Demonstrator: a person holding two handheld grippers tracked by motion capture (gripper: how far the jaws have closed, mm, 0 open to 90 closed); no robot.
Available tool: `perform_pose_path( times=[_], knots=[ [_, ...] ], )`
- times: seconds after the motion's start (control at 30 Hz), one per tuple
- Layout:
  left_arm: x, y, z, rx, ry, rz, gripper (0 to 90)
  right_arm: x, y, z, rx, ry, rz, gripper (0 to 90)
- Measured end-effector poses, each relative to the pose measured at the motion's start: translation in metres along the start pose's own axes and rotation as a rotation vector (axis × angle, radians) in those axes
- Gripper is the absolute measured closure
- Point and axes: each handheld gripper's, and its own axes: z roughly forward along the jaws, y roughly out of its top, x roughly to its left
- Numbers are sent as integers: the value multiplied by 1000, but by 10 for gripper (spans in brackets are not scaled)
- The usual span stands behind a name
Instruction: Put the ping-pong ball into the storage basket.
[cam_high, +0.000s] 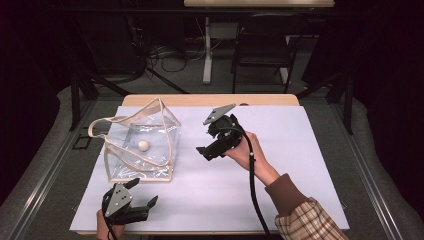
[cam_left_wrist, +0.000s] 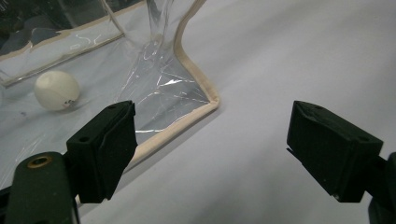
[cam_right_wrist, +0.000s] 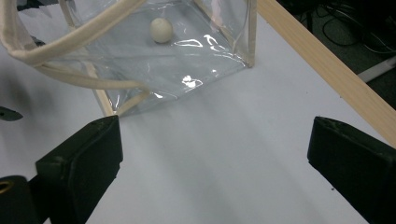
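Observation:
A clear plastic bag (cam_high: 150, 160) with beige trim and a beige handle stands on the left half of the white sheet, its mouth open upward. A small white ball (cam_high: 143, 145) rests on the bag's bottom. My left gripper (cam_high: 143, 192) is at the table's front left, just short of the bag's near corner, open and holding nothing. In the left gripper view the ball (cam_left_wrist: 57, 89) lies behind the bag's trimmed corner (cam_left_wrist: 205, 100). A hand holds my right gripper (cam_high: 204, 142) to the right of the bag, open and pointing at it. The right gripper view shows the bag (cam_right_wrist: 187, 60) and the ball (cam_right_wrist: 161, 30) ahead of its jaws.
A white sheet (cam_high: 290, 165) covers the table, whose wooden far edge (cam_high: 265, 100) shows beyond it. Behind the table stand a dark chair (cam_high: 262, 45) and a white desk leg (cam_high: 207, 50), with cables on the floor. A plaid sleeve (cam_high: 310, 220) enters at the bottom right.

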Motion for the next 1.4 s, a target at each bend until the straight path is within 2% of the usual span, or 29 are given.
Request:
perform_pose_path(
  times=[0.47, 1.4],
  knots=[
    [0, 0, 0, 1, 0, 1, 162, -6, -23, -12, -29, -26, 36, 0],
    [-1, 0, 0, 2, 2, 6, 162, -11, -79, -32, -64, -102, 67, 0]
  ],
)
